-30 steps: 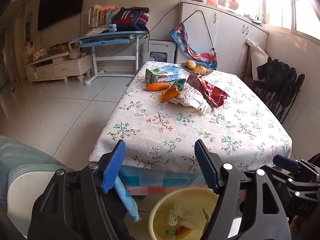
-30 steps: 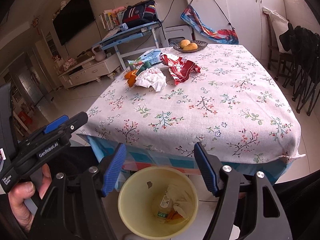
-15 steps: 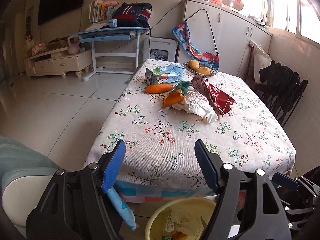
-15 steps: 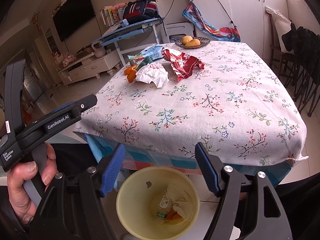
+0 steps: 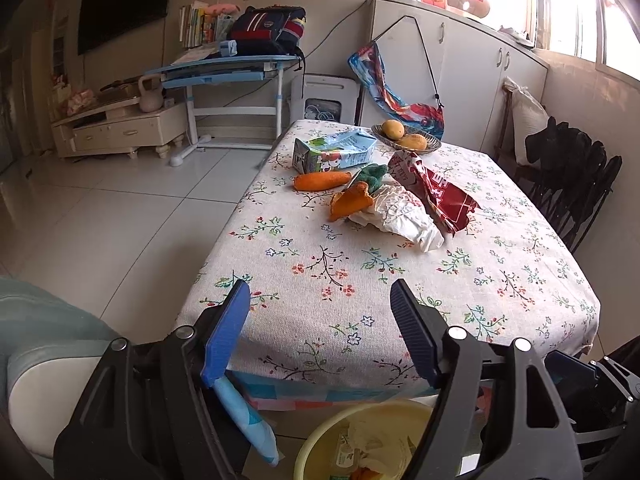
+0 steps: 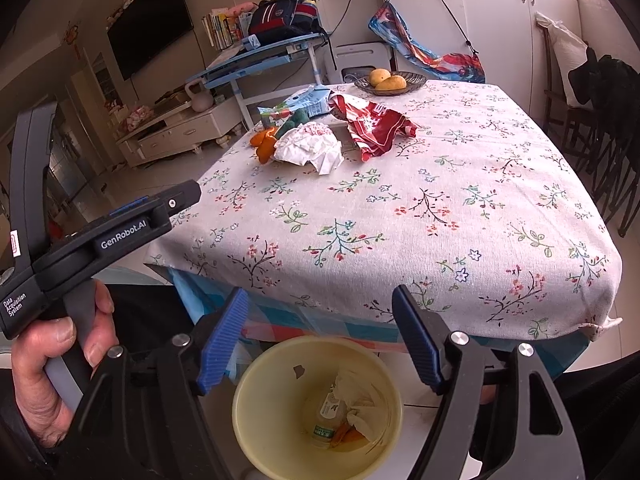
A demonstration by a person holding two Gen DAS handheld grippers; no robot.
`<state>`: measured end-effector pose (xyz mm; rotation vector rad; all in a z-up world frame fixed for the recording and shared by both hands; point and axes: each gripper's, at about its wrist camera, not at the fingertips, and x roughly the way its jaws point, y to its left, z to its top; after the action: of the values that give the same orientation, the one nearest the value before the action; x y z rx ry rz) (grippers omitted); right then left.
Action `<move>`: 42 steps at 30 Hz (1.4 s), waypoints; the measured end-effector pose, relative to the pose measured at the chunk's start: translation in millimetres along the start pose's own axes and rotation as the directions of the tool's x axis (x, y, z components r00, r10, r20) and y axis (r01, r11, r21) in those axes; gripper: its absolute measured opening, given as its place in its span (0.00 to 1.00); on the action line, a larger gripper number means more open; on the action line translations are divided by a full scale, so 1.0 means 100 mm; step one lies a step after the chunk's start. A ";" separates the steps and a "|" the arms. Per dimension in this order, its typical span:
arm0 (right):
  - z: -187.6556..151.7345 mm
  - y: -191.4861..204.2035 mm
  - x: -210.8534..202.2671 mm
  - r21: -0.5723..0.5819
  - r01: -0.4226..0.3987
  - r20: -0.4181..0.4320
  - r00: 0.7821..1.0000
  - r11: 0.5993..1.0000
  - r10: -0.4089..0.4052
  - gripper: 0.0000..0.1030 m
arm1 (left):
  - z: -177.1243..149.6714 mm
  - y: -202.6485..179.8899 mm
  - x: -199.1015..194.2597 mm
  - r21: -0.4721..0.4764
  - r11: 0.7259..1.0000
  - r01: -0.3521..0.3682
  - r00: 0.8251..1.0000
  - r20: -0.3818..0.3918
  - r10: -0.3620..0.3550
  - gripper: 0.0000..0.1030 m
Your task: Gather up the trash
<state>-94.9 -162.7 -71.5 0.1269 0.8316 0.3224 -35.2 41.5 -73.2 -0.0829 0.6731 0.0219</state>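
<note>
— While we look past the counter's near edge, where does our trash lie?

— Far down the flowered counter (image 6: 460, 184): a crumpled white paper (image 6: 308, 146) just beside a red wrapper (image 6: 378, 128), with a milk carton (image 5: 334, 154) behind them and orange peel (image 5: 352, 202) touching the paper.

— And the bin?

— We see the yellow bin (image 6: 256, 404) on the floor below the counter's near edge, holding a small bottle (image 6: 326, 420) and wadded paper.

— Our right hand-held gripper (image 6: 320, 338)?

— It hangs above the bin, blue pads spread wide with nothing between them; the jaws have just been opening further.

— The left hand-held gripper (image 5: 320, 336)?

— Spread too, empty, pointing over the counter's near edge. In the right view our left hand (image 6: 52, 364) wraps its grey handle.

— Farther out?

— A dish of yellow fruit (image 6: 390, 80) at the far end, dark chairs (image 5: 572, 184) to the right.
</note>
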 end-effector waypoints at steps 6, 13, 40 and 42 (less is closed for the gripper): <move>0.03 0.01 0.04 -0.002 0.005 0.002 1.000 1.000 -0.005 0.71 | 0.01 -0.01 0.01 0.006 1.000 -0.018 1.000 -0.002 0.018 0.71; 0.10 0.01 0.08 -0.004 0.008 0.011 1.000 1.000 -0.008 0.73 | 0.02 -0.01 0.03 0.017 0.999 -0.033 0.999 -0.012 0.034 0.72; 0.91 0.08 0.62 -0.039 -0.019 0.052 0.998 0.999 0.021 0.77 | 0.10 0.09 0.15 -0.015 0.997 -0.072 0.996 -0.056 0.071 0.78; 0.95 0.06 0.68 -0.037 -0.021 0.047 0.999 0.999 0.023 0.77 | 0.10 0.09 0.14 -0.014 0.997 -0.079 0.996 -0.053 0.078 0.78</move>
<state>16.8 -133.0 -54.7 0.1093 0.7773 0.3534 -18.0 51.4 -74.6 -0.0726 0.7286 0.1007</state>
